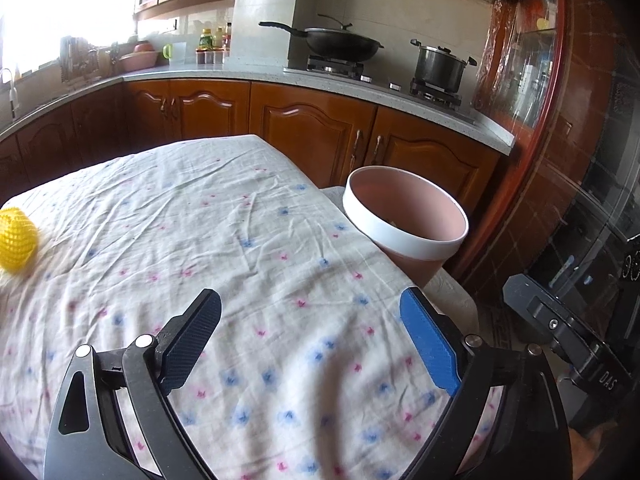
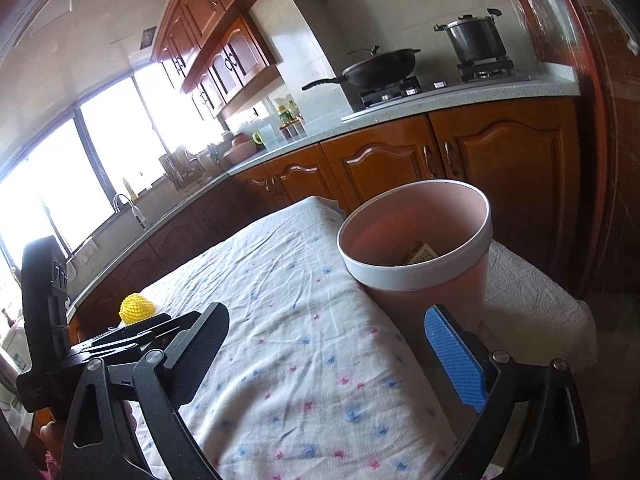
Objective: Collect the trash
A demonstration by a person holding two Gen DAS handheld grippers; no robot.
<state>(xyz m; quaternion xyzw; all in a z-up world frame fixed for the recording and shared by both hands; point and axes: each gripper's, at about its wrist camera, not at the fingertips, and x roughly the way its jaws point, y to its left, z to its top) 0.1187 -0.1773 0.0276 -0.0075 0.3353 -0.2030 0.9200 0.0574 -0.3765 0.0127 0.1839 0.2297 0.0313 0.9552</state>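
A pink bin with a white rim (image 1: 404,236) stands beside the right edge of the cloth-covered table (image 1: 224,216); in the right wrist view the bin (image 2: 416,272) holds a piece of printed paper (image 2: 420,255). A yellow foam net ball (image 1: 16,238) lies at the table's far left; it also shows in the right wrist view (image 2: 137,308). My left gripper (image 1: 310,308) is open and empty above the table. My right gripper (image 2: 326,326) is open and empty just before the bin, over the table's right edge.
Wooden kitchen cabinets (image 1: 312,128) with a grey counter run behind the table. A wok (image 1: 340,42) and a steel pot (image 1: 440,66) sit on the stove. The bin stands on a lower white-covered surface (image 2: 536,292). A glass door (image 1: 600,200) is at the right.
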